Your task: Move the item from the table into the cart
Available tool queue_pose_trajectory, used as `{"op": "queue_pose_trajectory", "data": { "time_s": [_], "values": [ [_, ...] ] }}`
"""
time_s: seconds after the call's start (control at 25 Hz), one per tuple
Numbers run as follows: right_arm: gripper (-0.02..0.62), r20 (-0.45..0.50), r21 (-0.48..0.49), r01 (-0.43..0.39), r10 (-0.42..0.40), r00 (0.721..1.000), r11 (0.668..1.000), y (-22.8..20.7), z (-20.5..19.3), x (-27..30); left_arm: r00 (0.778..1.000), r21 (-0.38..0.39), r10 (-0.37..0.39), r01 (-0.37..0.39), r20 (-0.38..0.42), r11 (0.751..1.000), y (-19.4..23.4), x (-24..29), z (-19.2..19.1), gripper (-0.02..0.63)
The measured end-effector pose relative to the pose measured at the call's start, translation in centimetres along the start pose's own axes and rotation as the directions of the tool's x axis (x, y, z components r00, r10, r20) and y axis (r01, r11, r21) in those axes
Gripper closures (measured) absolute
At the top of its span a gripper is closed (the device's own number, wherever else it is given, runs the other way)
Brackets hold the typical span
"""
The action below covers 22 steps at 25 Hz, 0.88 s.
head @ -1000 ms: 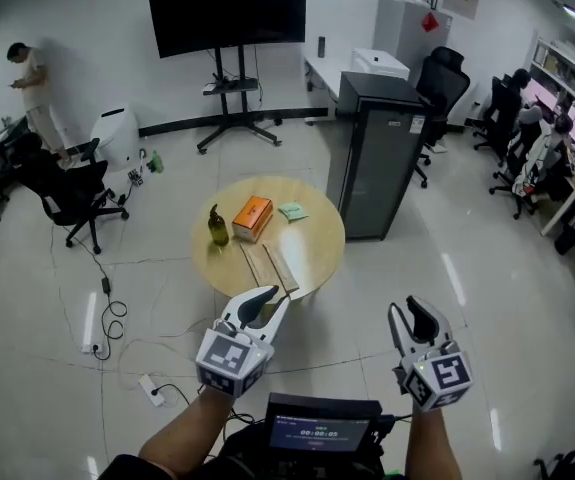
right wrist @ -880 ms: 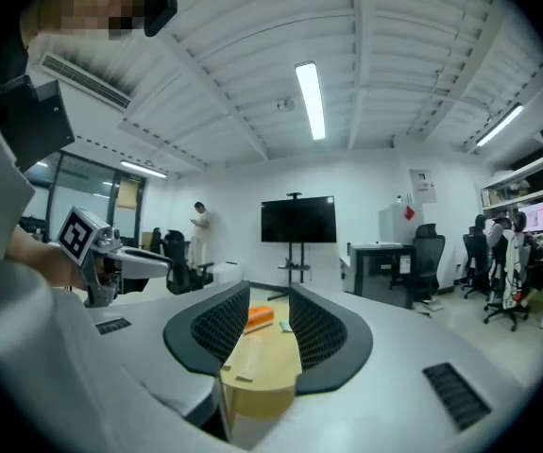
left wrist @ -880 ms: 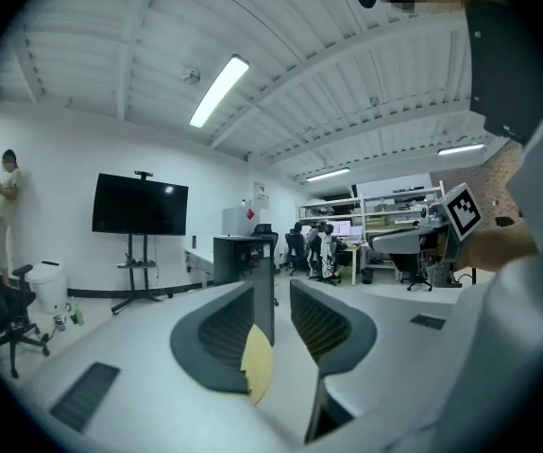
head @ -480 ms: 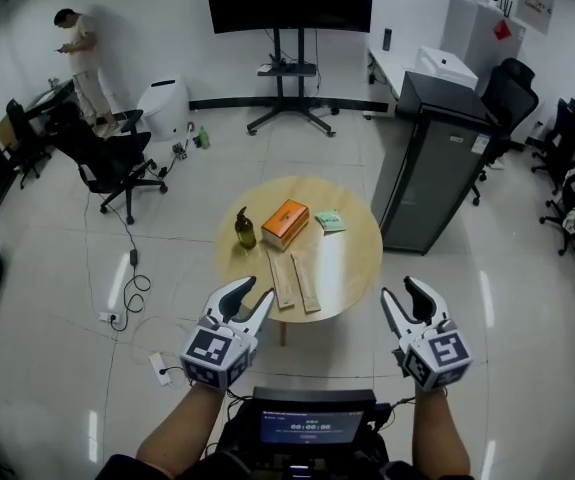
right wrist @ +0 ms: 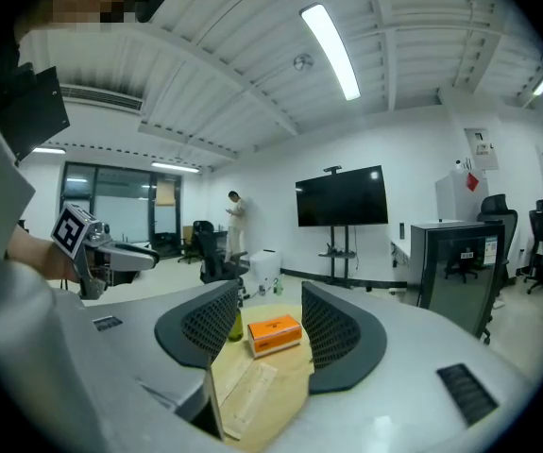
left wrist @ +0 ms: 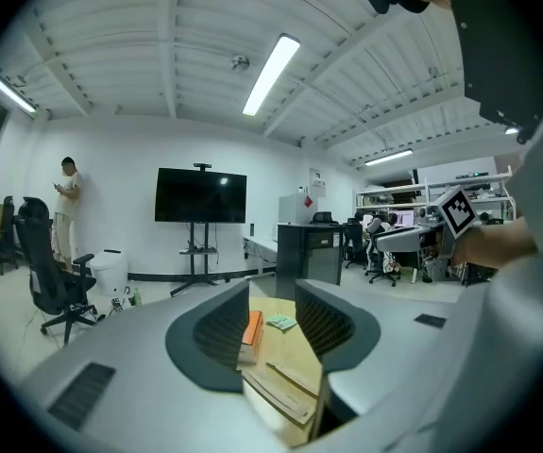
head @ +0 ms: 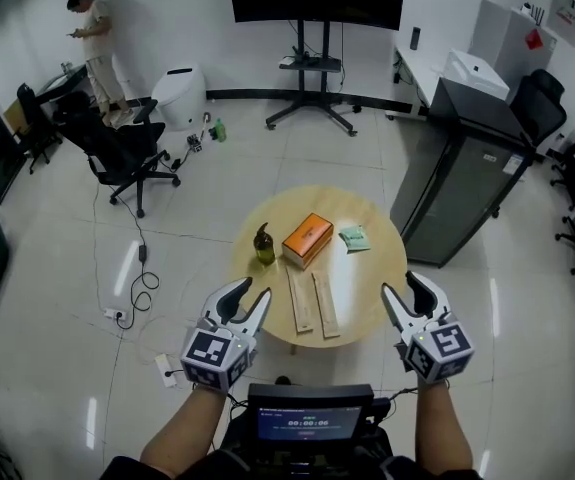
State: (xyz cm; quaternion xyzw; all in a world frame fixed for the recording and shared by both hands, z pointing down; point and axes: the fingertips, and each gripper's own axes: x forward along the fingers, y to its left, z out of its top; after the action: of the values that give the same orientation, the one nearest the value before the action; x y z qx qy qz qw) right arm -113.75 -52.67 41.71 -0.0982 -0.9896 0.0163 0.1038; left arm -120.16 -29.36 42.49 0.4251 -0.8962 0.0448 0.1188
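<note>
1. The left claw (head: 246,296) is hovering by the near left rim of the round wooden counter (head: 372,280). Its jaws have just been opening and are standing wide, gripping nothing.
2. The right claw (head: 401,288) is hovering by the near right rim. Its jaws have also just been opening and are gaping empty.
3. The orange box (head: 307,239) is lying mid-counter, ahead of both claws and apart from them, between a dark bottle (head: 264,246) and a green packet (head: 354,238).
4. 2 long flat wooden strips (head: 312,303) are lying side by side, nearer the claws.
</note>
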Motion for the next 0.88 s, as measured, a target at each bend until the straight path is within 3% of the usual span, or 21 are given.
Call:
{"op": "queue_pose_trajectory", "data": {
  "time_s": [0.16, 0.28, 0.6, 0.76, 0.88],
  "values": [
    [0.376, -0.001, 0.009, 0.016, -0.016, 1.0, 1.0, -1.1, 0.1, 6.7, 1.0, 0.0, 0.009, -0.009, -0.016, 1.0, 5.6, 3.0, -0.5, 0.439],
    [0.336, -0.036, 0.006, 0.003, -0.003, 0.999, 1.0, -3.2, -0.7, 10.8, 0.999, -0.011, 0.003, -0.003, -0.033, 1.0, 7.5, 6.2, -1.5, 0.439],
    [0.336, -0.142, 0.015, -0.074, 0.075, 0.987, 0.997, -13.5, -3.2, 18.5, 0.996, -0.107, 0.027, -0.037, -0.089, 0.994, 5.6, 16.9, -1.2, 0.439],
    [0.336, -0.213, 0.019, -0.145, 0.146, 0.966, 0.989, -18.4, -5.5, 22.9, 0.992, -0.131, 0.085, -0.096, -0.091, 0.987, 4.7, 22.2, -1.6, 0.439],
    [0.336, -0.271, 0.042, -0.173, 0.178, 0.946, 0.984, -20.7, -8.0, 27.3, 0.991, -0.132, 0.081, -0.095, -0.103, 0.987, 4.8, 25.6, -2.8, 0.439]
  ]
}}
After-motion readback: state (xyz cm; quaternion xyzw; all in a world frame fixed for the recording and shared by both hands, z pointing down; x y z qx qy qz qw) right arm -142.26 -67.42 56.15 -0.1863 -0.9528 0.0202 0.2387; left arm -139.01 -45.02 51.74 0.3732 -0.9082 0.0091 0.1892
